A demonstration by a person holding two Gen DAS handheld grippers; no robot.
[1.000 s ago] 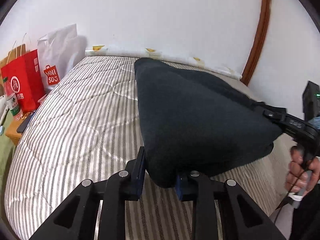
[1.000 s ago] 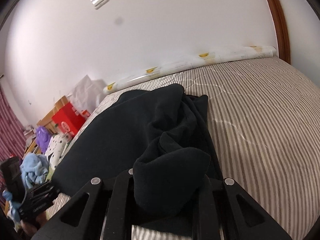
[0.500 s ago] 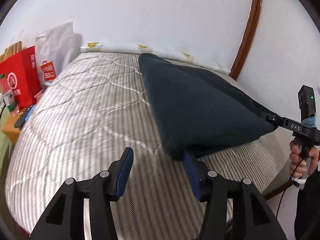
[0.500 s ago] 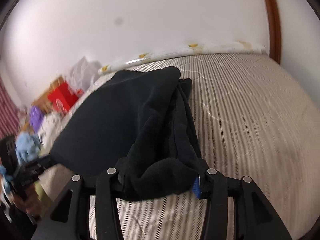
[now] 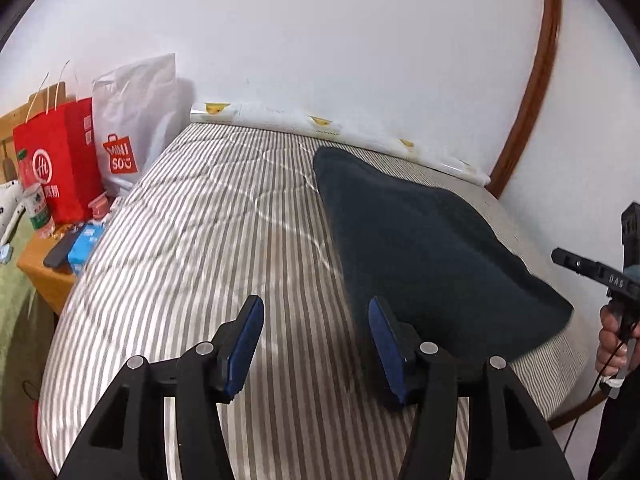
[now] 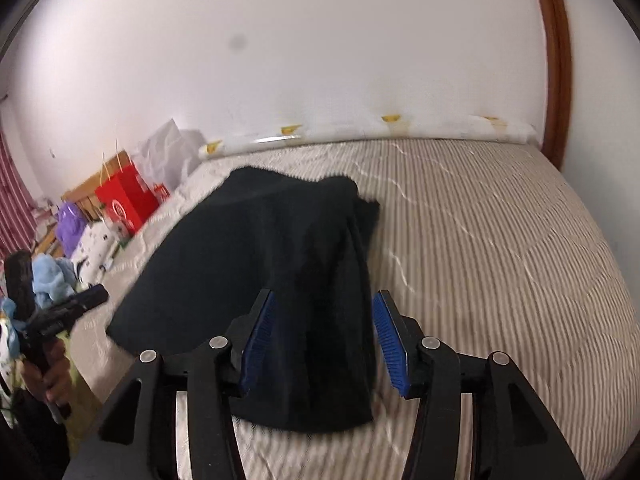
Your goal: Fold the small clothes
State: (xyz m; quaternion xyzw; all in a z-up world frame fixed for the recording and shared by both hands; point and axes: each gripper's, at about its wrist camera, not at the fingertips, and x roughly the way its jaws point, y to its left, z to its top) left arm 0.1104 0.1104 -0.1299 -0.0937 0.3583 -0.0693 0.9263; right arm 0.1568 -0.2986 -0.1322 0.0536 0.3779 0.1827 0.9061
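Note:
A dark navy garment lies folded over on the striped bed. My left gripper is open and empty, just left of the garment's near corner, above the bed. In the right wrist view the garment lies flat, with its bunched right part running between my open right gripper's pads and nothing pinched. The right gripper shows at the right edge of the left wrist view, clear of the cloth. The left gripper shows at the left edge of the right wrist view.
Red shopping bag and white bag stand on a wooden nightstand beside the bed. A rolled white sheet lies along the wall. A pile of clothes sits left of the bed. A wooden arch frame stands at the right.
Both grippers opened and let go of the garment, which dropped flat onto the bed. Both grippers drew back from the garment.

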